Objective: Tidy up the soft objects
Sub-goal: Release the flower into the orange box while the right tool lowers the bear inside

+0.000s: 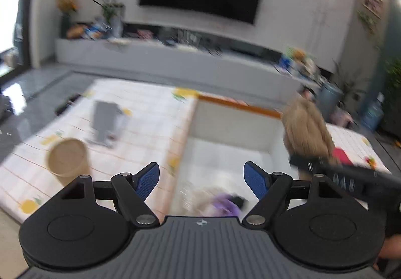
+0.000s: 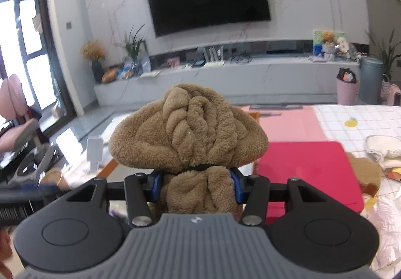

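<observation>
The right gripper is clamped on the brown plush toy, carried above the white storage box at the table's middle; the left gripper stands apart and empty over the box; I judge the next move is lowering and releasing the toy inside.

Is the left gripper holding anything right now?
No, the left gripper stands wide open with nothing between its blue pads, above the white bin.

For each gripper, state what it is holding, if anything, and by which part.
The right gripper holds the brown plush toy by its narrow part below the black band. The left gripper is open and holds nothing.
</observation>
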{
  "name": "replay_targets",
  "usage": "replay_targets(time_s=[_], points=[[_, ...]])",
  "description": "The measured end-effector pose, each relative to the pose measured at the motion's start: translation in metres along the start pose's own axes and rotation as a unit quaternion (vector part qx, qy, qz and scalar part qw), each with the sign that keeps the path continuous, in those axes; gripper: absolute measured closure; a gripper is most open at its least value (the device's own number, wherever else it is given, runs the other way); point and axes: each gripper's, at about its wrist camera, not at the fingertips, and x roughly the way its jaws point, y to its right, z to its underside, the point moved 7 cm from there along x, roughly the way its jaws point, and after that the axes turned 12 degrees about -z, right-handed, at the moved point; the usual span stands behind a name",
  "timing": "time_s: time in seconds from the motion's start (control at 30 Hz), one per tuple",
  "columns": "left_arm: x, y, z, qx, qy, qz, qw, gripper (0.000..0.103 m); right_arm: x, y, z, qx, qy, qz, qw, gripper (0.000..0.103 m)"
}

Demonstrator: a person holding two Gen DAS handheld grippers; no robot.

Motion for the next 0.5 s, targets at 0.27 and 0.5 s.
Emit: replay_targets(time_s=[0.27,0.5], points=[[0.013,-0.031,-0.004,-0.033,-0.010,-0.037,0.9987,0.013,0.043,-0.015,0.012,-0.039,-0.097,0.021,0.994,0.052],[0.013,-0.037,-0.005,-0.039,-0.011,-0.018,0.9990,0.013,0.077,-0.008,0.019,-0.008,-0.164,0.057,0.985,0.051]])
